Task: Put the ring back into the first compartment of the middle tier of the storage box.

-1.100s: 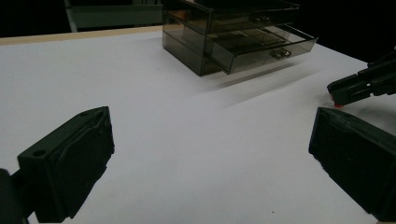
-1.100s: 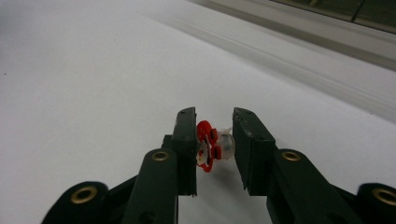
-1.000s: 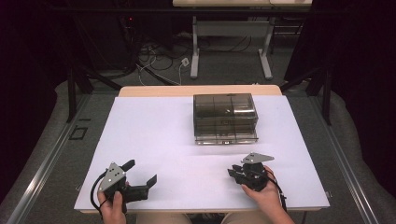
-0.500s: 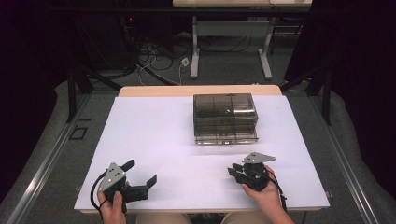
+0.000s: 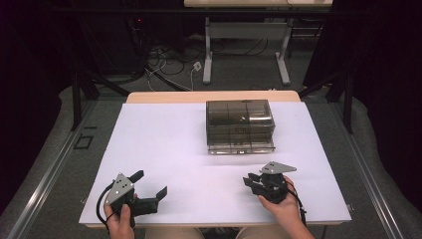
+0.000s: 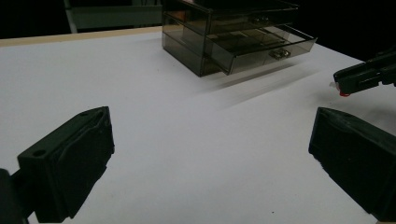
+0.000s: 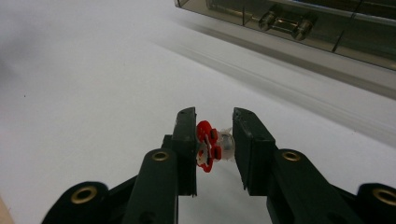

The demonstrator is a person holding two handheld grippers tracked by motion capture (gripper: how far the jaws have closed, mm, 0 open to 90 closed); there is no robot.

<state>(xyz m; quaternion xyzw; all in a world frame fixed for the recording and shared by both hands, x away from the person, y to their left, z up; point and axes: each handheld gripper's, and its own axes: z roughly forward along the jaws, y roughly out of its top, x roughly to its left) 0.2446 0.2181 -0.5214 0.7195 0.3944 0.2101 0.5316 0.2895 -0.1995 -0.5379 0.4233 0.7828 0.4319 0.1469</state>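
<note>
Nothing had shifted over the last second: the right gripper (image 7: 214, 140) stayed at 5 o'clock on the surface (image 5: 169, 144), pinching a small red piece (image 7: 205, 144), the left gripper (image 5: 149, 191) stayed spread and empty at 7 o'clock, and the drawer box (image 5: 240, 125) at 12 o'clock had one drawer (image 6: 261, 46) out, suggesting a pause before placing.

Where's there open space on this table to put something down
Most of the white table is bare. The widest patch lies left of the drawer box, running down to the left gripper. A narrower strip sits right of the box. Tightest is the gap between the box's open drawer and the right gripper, which holds a small red piece.
</note>
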